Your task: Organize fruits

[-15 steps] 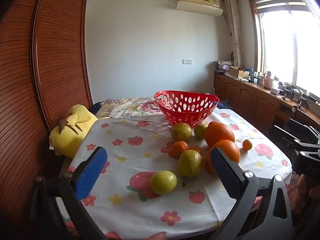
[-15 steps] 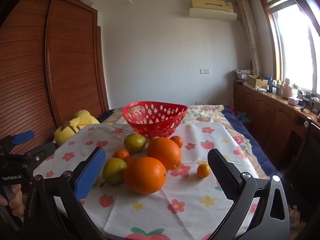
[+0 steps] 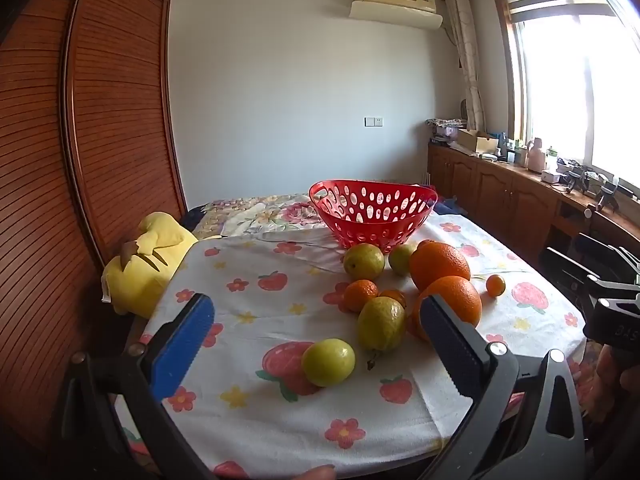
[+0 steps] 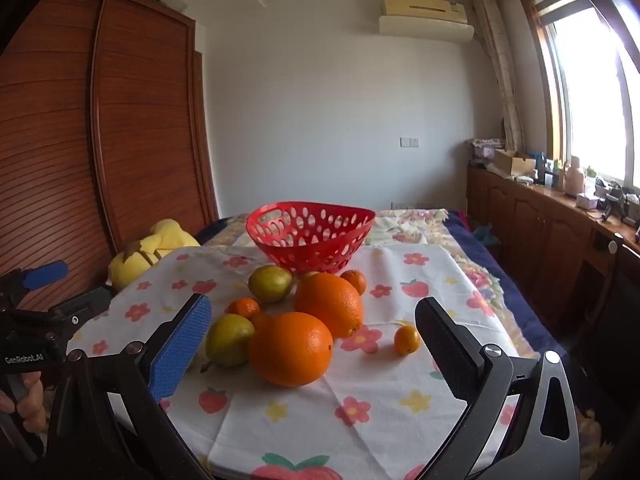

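An empty red perforated basket (image 3: 372, 210) (image 4: 308, 236) stands at the far side of the table. In front of it lies a cluster of fruit: two big oranges (image 3: 440, 264) (image 4: 290, 348), several small tangerines (image 3: 360, 294) (image 4: 407, 340), and yellow-green fruits (image 3: 328, 362) (image 4: 230, 340). My left gripper (image 3: 316, 344) is open and empty, hovering above the near table edge with the round green fruit between its fingers' line. My right gripper (image 4: 312, 344) is open and empty, facing the nearest big orange. Each gripper also shows at the edge of the other's view.
The table carries a white cloth with strawberry and flower print (image 3: 256, 304) (image 4: 400, 396). A yellow plush toy (image 3: 148, 256) (image 4: 152, 246) sits at its left edge by a wooden wardrobe (image 3: 80, 160). A wooden counter with clutter (image 4: 560, 208) runs along the right wall.
Both views have shifted only slightly; the fruit sits a touch nearer in the right wrist view. Nothing was grasped or moved.
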